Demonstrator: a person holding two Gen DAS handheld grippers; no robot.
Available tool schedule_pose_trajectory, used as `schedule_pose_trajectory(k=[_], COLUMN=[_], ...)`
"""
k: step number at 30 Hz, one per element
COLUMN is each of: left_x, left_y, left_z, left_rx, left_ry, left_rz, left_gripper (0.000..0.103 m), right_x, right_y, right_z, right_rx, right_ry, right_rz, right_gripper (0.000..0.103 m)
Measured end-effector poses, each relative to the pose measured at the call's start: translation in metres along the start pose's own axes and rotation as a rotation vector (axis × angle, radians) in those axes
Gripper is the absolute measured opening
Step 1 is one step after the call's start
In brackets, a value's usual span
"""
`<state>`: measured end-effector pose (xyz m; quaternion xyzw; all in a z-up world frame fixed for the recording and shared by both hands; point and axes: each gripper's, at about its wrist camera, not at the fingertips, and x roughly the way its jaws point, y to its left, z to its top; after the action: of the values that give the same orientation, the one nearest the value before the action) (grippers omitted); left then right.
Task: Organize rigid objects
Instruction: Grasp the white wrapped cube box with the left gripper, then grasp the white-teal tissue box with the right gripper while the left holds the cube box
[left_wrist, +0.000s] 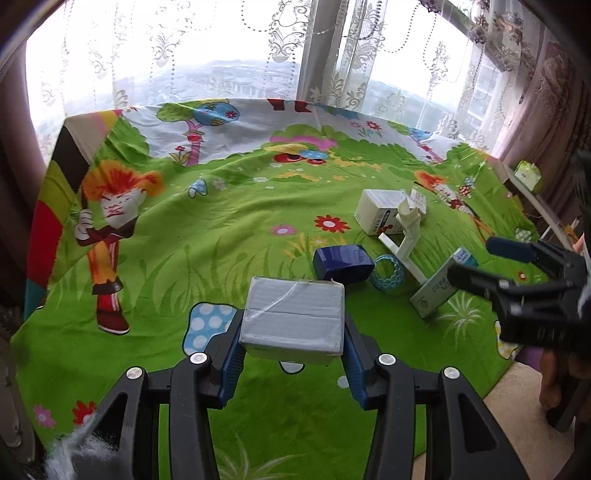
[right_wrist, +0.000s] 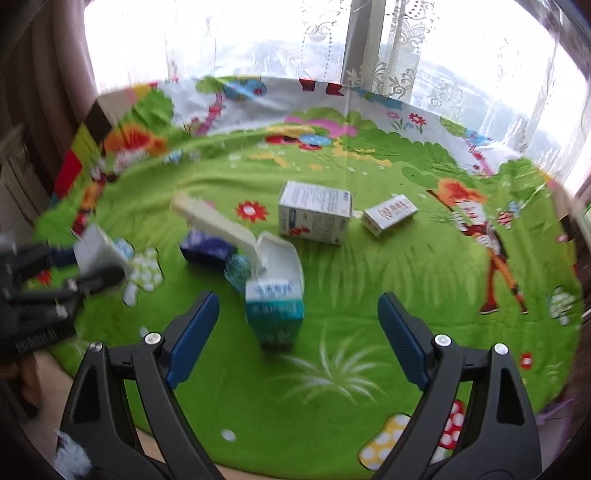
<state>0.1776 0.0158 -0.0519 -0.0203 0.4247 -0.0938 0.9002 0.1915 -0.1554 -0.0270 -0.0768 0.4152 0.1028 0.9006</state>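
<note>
We have the grey box clamped in our left gripper, lifted clear for sorting (right gripper spread empty above the teal carton).

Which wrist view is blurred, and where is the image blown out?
Right wrist view: motion blur smears the teal-and-white box and the left tool at the frame's left edge. Left wrist view: sharp, the grey taped box is crisp. Both: the window behind is overexposed, and fisheye bends the green printed cloth.
</note>
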Motion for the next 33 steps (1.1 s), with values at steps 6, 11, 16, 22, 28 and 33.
schedule_pose_trajectory(k=[6,11,16,22,28,33], left_x=[-0.007,-0.012,-0.018,-0.02,-0.013,-0.009], left_y=[-0.016,-0.035,-0.044,-0.05,-0.052,-0.059], left_z=[-0.004,-0.008,-0.014,-0.018,-0.019,-0.019], left_rx=[0.023,0.068,0.086,0.083,0.093,0.112], left_ry=[-0.015,-0.019,-0.029,-0.03,-0.008,0.004], left_rz=[0.063,0.103,0.121,0.101,0.104,0.109], left_gripper=[0.048,0.048,0.048,0.048,0.048,0.048], right_x=[0.007,0.013,0.011,0.023,0.035,0.051], right_y=[-0.034,-0.063,-0.056,-0.053,-0.057,-0.062], right_z=[-0.015,-0.033,-0.038,-0.036,-0.026,-0.022], right_rx=[0.13,0.226,0.161,0.097,0.074,0.066], right_ry=[0.032,0.079,0.081,0.091,0.088,0.12], right_rz=[-0.001,0.056,0.094,0.071,0.04,0.027], right_gripper=[0.089,0.089,0.089,0.091,0.093,0.093])
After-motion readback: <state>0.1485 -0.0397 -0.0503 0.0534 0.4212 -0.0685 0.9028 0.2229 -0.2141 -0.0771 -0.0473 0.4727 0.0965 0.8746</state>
